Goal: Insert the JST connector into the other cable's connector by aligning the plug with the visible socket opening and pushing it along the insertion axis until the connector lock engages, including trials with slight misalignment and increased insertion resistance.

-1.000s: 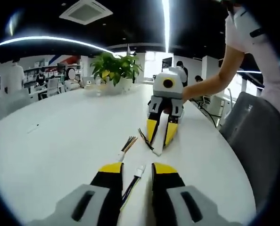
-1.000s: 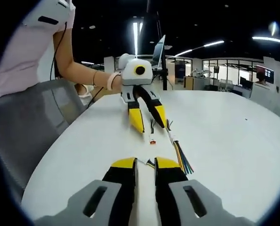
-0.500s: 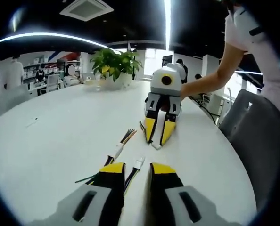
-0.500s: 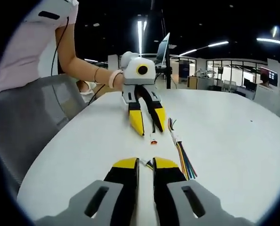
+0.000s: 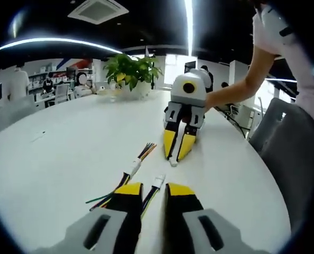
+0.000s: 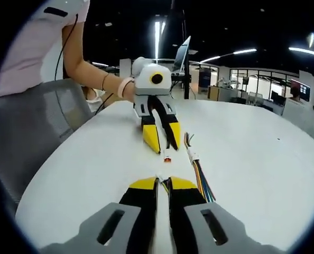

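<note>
In the left gripper view, my left gripper (image 5: 153,191) has its jaws a narrow gap apart around a thin cable. That cable's white JST connector (image 5: 157,182) lies on the table just ahead of the tips. Facing it, my right gripper (image 5: 174,157) has its tips pinched together on the white end of a second cable (image 5: 173,162). In the right gripper view, my right gripper (image 6: 163,185) is nearly closed on those thin wires (image 6: 165,183). The left gripper (image 6: 163,144) points back at me, with its small connector (image 6: 167,157) in front of it.
A loose cable with a white connector (image 5: 134,168) and fanned coloured wires (image 6: 203,182) lies beside the grippers on the white table (image 5: 56,159). A potted plant (image 5: 129,74) stands at the far end. A person's arm (image 5: 236,92) and a grey chair (image 6: 35,132) are at the table's edge.
Both pairs of jaws have narrowed around their cables. The two grippers have drawn slightly closer together over the table.
</note>
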Motion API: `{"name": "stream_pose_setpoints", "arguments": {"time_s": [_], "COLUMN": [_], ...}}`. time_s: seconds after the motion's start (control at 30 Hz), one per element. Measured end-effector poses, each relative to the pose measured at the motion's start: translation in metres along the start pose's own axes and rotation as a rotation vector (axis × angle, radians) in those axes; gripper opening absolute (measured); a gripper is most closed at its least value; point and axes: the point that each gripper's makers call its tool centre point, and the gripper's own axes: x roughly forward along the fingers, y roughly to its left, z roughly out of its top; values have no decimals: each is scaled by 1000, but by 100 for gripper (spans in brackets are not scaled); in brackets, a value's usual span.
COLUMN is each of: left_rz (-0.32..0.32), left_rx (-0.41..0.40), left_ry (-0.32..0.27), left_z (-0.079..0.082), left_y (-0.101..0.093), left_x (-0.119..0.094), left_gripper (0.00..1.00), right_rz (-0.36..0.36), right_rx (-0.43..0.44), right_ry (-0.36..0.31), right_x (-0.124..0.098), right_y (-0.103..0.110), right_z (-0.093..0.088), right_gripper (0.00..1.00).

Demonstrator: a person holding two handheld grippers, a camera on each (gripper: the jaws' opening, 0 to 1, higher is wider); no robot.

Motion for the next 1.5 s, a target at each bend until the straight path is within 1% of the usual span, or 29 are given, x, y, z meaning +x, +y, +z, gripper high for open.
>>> {"name": "stream_pose_setpoints", "arguments": {"time_s": [0.07,0.23,0.33,0.37,0.47,0.57,0.67,0.7,0.77,0.8,0.83,0.93,1.03,1.1,1.3,1.5], "left_rz": [-3,-6,-5,-7,-20,-28,-35,-43,-39,-37,-33,-23,-24,-20,-12,-15], "left_rx": [3,7,18,29,36,43,49,42,12,18,18,22,20,21,26,27], "left_ry": [0,-5,-9,-11,-14,-19,-21,-28,-45,-43,-43,-44,-48,-48,-43,-41], "left_z": [0,0,0,0,0,0,0,-1,-1,-1,-1,-1,0,0,1,2], "left_y": [-2,-4,-5,-5,-6,-8,-9,-9,-8,-8,-8,-7,-8,-6,-7,-8], "left_x": [1,1,2,2,2,2,2,1,1,1,1,1,2,2,0,1], "left_gripper": [10,8,5,3,0,0,0,0,0,0,0,0,0,0,0,0], "right_rz": [-2,-18,-34,-39,-48,-64,-76,-86,-119,-130,-145,-149,-146,-144,-141,-137], "right_rx": [14,14,42,46,53,46,56,77,118,107,122,143,155,149,130,120], "right_ry": [-1,-1,-6,-16,-19,-21,-24,-25,-18,-30,-33,-42,-43,-37,-11,-5], "right_x": [0,0,0,0,1,2,3,4,4,5,5,9,14,18,19,19], "right_y": [0,-1,-4,-5,-6,-6,-6,-7,-11,-11,-13,-10,-9,-7,-6,-6], "right_z": [0,0,1,2,2,3,3,4,5,9,10,16,17,17,15,15], "right_gripper": [5,5,4,4,4,4,4,4,4,4,4,3,3,3,3,3]}}
